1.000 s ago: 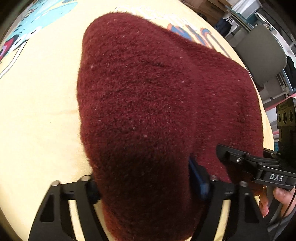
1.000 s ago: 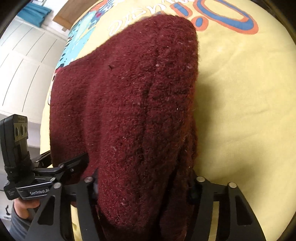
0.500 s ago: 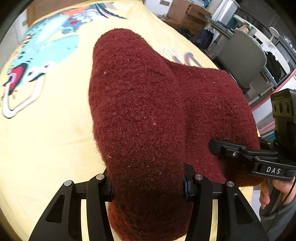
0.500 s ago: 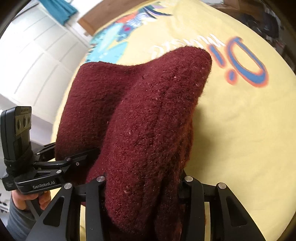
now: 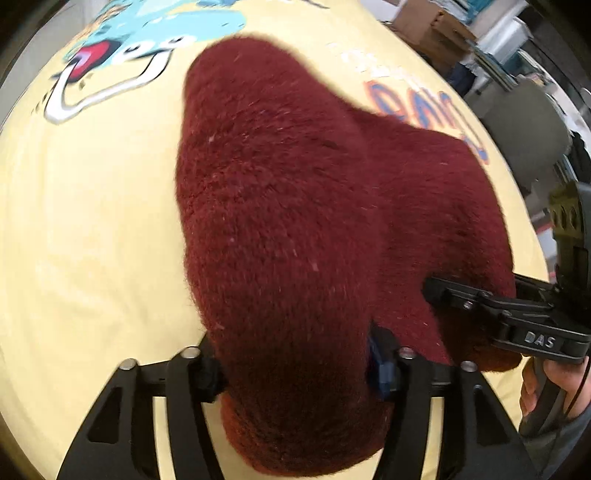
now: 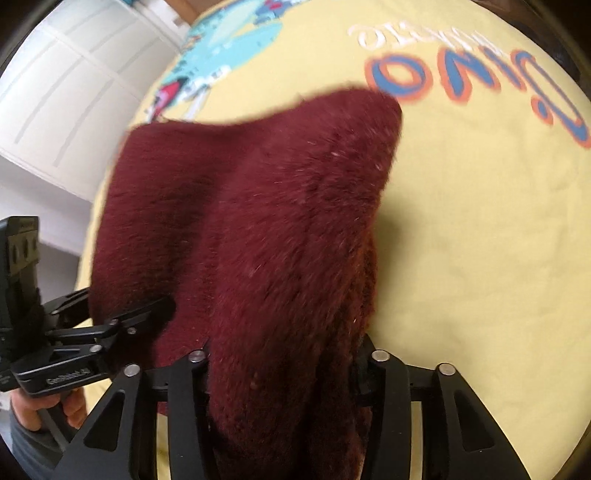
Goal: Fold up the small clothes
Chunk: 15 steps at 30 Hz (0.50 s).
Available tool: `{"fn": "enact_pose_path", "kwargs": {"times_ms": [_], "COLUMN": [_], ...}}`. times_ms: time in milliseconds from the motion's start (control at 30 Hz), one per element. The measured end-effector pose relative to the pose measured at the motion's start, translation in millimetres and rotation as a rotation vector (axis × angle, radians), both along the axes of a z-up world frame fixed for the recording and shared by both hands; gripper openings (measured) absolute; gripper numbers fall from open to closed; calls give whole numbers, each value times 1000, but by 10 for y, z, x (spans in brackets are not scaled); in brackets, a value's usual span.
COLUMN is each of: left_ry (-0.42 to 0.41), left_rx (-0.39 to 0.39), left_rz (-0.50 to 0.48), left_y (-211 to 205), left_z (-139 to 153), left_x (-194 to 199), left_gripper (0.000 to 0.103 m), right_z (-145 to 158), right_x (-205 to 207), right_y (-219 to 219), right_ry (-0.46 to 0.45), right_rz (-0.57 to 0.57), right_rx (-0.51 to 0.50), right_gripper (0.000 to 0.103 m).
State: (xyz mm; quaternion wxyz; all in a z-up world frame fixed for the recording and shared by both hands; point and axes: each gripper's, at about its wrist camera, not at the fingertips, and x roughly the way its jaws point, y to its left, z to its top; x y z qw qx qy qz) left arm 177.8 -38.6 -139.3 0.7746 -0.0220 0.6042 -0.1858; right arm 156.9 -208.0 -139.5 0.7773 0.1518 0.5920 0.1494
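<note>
- The left claw (image 5: 295, 369) and the right claw (image 6: 280, 365) each have a bunched fold of the dark red knitted garment (image 5: 295, 229) between their fingers; the fabric fills each gap from pad to pad, so both read as clamped on it.
- Change: half a second ago both claws were pinched narrower on the fabric. Their jaws have just been opening wider, with the garment between them throughout.
- Change: the printed sheet (image 5: 74, 240) has slid under both claws, and the blur agrees that the garment is being carried across.
- Judgement: this looks like the carrying stroke of a fold, with the near edge lifted and the far part draped ahead of the claws onto the sheet. The looser hold may precede a release, or risk a slip.
- Surroundings: the yellow sheet lies ahead of and beside both claws, with a blue cartoon print (image 5: 147, 33) and orange-and-blue lettering (image 6: 480, 81). White cupboard doors (image 6: 66, 92) stand to the left of the right claw; a grey chair (image 5: 528, 122) stands beyond the sheet.
- Obstruction: nothing else lies on the visible sheet. The claws work close side by side.
</note>
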Motion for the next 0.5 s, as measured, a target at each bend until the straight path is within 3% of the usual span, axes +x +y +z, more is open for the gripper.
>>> {"fn": "enact_pose_path", "kwargs": {"times_ms": [133,333,500], "left_ry": [9,-48,-88], "left_rx": [3,94,146], "left_rz": [63,65,51], "left_y": [73,10,179], "left_z": [28,198,274], "left_x": [-2,6,-136], "left_gripper": [79,101,102], "right_z": [-52,141,296], "right_x": [109,75,-28], "right_y": [-138,-167,-169], "right_ry": [15,-36,-81], "right_rz": [-17,2,-1], "right_rx": [-28,-123,-156], "right_gripper": [80,82,83]}}
